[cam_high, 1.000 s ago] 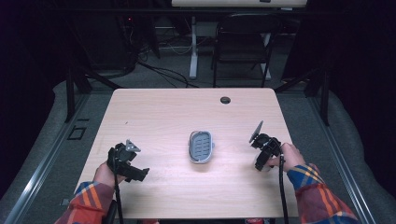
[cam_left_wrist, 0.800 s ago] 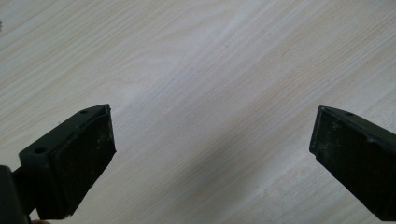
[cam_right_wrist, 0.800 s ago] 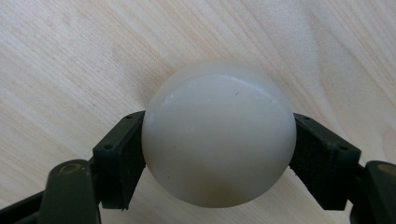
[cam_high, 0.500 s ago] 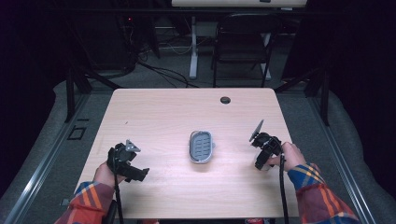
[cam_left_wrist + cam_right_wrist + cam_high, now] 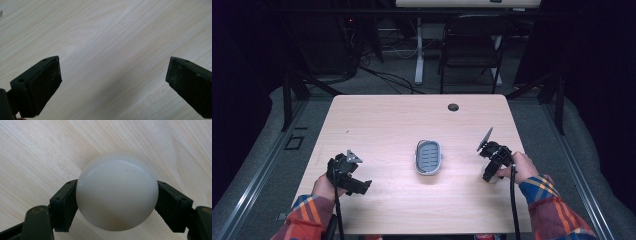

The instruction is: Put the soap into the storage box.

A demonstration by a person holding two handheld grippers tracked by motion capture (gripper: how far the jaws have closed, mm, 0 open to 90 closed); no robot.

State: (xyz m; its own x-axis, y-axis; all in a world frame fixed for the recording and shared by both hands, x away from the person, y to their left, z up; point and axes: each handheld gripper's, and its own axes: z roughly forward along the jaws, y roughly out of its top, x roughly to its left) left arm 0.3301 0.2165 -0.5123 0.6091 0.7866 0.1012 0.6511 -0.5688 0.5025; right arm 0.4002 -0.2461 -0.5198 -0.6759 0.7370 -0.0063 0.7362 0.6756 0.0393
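A smooth white ball [image 5: 117, 192] sits between the jaws of my right gripper [image 5: 117, 202], both pads pressed against its sides, just above the wooden table. In the high view my right gripper [image 5: 491, 172] is at the table's right, pointing down, with the ball [image 5: 490, 178] pale beneath it. A small grey oval tray [image 5: 428, 157] with a ribbed dark inside lies at the table's middle. My left gripper [image 5: 357, 186] rests at the front left. Its jaws stand wide apart over bare wood in the left gripper view [image 5: 112, 82].
The light wooden table [image 5: 397, 125] has a round cable hole [image 5: 453, 107] near its far edge. A dark folding chair [image 5: 472, 45] and a white desk leg [image 5: 418, 50] stand beyond the table on the grey floor.
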